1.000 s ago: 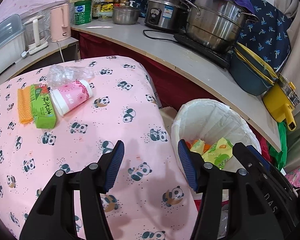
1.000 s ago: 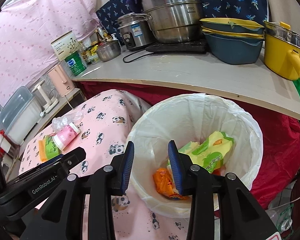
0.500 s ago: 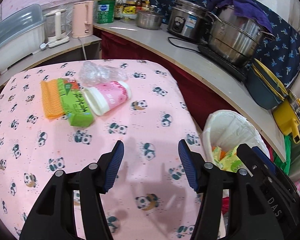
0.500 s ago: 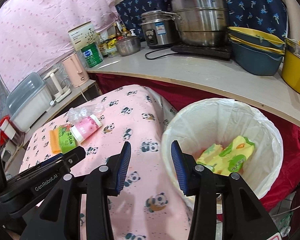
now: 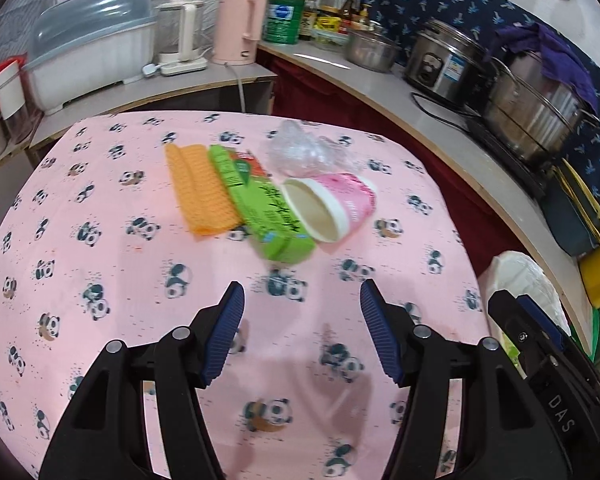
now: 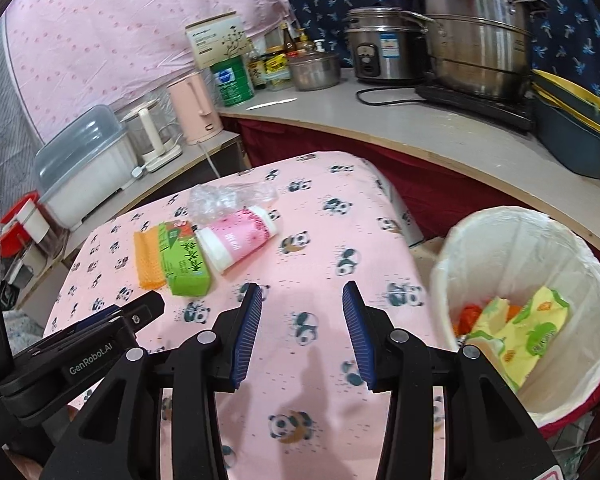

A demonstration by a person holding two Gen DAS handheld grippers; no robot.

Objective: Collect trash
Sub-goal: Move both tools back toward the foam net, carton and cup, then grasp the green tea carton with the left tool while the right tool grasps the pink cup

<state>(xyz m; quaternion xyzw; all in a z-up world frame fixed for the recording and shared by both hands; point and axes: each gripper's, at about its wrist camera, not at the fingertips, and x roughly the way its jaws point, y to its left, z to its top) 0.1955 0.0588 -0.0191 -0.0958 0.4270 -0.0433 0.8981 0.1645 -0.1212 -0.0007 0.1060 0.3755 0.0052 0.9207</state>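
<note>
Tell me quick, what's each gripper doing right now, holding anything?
Left gripper: open, empty, above the panda tablecloth.
Right gripper: open, empty, beside the trash bin.

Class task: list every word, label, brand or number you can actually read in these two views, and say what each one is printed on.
"GenRobot.AI": side of the left gripper.
"DAS": body of the right gripper.
Green carton: large characters, blurred.
Pink cup, green tin, white box, rice cooker label: too small to read.
</note>
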